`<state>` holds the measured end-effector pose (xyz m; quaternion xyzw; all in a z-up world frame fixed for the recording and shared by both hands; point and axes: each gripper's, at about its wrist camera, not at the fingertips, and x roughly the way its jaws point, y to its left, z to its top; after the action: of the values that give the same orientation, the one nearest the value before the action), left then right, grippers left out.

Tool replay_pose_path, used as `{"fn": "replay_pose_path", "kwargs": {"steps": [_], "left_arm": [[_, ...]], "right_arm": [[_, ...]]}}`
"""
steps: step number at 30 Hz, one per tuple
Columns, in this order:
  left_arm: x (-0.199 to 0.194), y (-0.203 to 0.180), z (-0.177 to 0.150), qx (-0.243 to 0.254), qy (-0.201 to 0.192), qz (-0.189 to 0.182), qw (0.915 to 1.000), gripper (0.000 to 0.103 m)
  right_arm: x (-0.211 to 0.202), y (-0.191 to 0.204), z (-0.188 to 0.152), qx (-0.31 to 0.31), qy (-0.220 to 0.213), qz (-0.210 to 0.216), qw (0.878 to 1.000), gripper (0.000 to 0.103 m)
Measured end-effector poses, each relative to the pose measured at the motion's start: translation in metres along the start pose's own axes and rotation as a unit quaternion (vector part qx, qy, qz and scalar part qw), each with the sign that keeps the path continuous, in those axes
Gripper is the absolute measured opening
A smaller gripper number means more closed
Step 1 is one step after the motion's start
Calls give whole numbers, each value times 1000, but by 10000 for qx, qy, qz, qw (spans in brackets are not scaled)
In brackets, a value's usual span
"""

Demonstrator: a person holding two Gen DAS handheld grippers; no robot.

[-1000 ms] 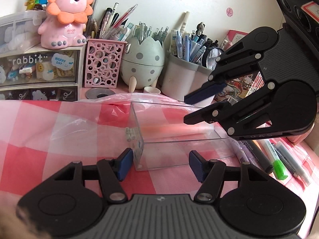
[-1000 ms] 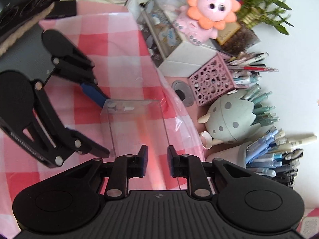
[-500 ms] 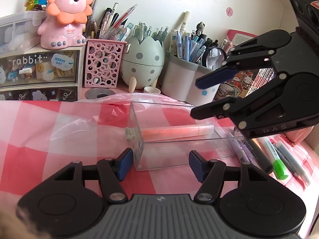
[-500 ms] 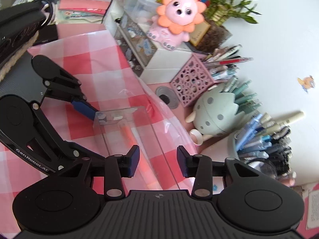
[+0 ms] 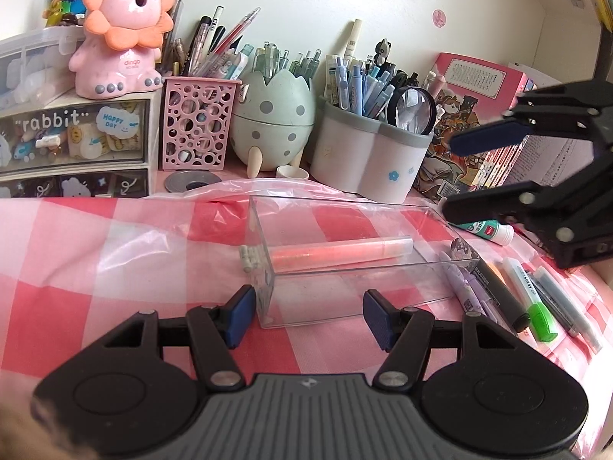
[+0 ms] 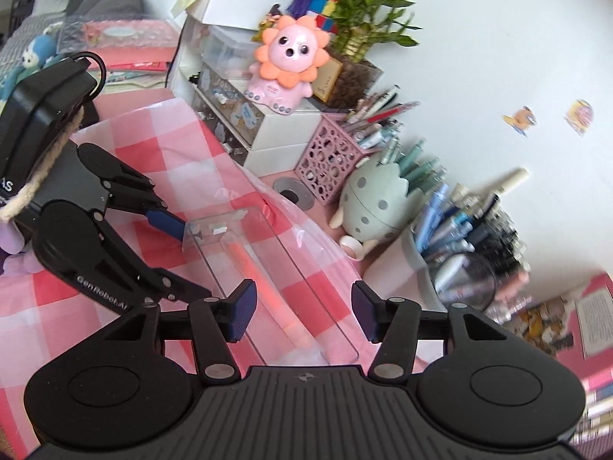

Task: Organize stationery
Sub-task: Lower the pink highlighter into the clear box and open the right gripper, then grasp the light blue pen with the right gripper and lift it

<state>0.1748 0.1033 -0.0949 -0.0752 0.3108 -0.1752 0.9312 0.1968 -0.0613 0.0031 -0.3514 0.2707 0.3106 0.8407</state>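
Note:
A clear plastic box (image 5: 383, 268) lies open-topped on the pink checked cloth, and an orange highlighter (image 5: 341, 251) lies inside it. My left gripper (image 5: 308, 316) straddles the box's near left corner, its pads against the walls. My right gripper (image 5: 465, 172) hovers beyond the box's right end with its jaws opening and nothing between them. In the right wrist view, my right gripper (image 6: 302, 312) is above the clear box (image 6: 214, 228) and the orange highlighter (image 6: 249, 264). Loose pens (image 5: 502, 291) and a green-capped highlighter (image 5: 536, 306) lie to the right of the box.
Along the back wall stand a drawer unit (image 5: 76, 134) topped by a pink lion toy (image 5: 122, 30), a pink lattice pen cup (image 5: 195, 126), an egg-shaped holder (image 5: 272, 115) and a grey pen cup (image 5: 367, 157). Books (image 5: 475, 115) lean at the back right. A plastic bag (image 5: 134, 237) lies under the box.
My right gripper opened, pulled back from over the box to the right and rolled. The orange highlighter now lies loose in the box. The left gripper held still.

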Motion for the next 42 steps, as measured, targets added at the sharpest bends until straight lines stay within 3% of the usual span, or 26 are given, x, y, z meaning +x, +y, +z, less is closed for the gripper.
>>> {"fn": "replay_pose_path", "kwargs": {"steps": [9, 11, 15, 20, 30, 42], "left_arm": [[0, 1, 1, 22, 4, -3, 10000, 35], [1, 1, 1, 39, 8, -2, 10000, 35], [1, 3, 1, 51, 11, -14, 10000, 35], [1, 3, 1, 103, 19, 4, 9999, 35], [0, 4, 1, 91, 20, -30, 10000, 35], [0, 4, 1, 90, 22, -30, 10000, 35]], "right_arm": [[-26, -8, -39, 1069, -141, -319, 9937, 71], [-33, -11, -52, 1417, -191, -489, 9885, 80], [-45, -9, -75, 1856, -174, -851, 9788, 83], [-60, -4, -102, 2418, -173, -1208, 9626, 97], [-83, 7, -151, 3203, -4, -1637, 9331, 98], [-82, -3, -188, 3730, 324, -1757, 9104, 98]]}}
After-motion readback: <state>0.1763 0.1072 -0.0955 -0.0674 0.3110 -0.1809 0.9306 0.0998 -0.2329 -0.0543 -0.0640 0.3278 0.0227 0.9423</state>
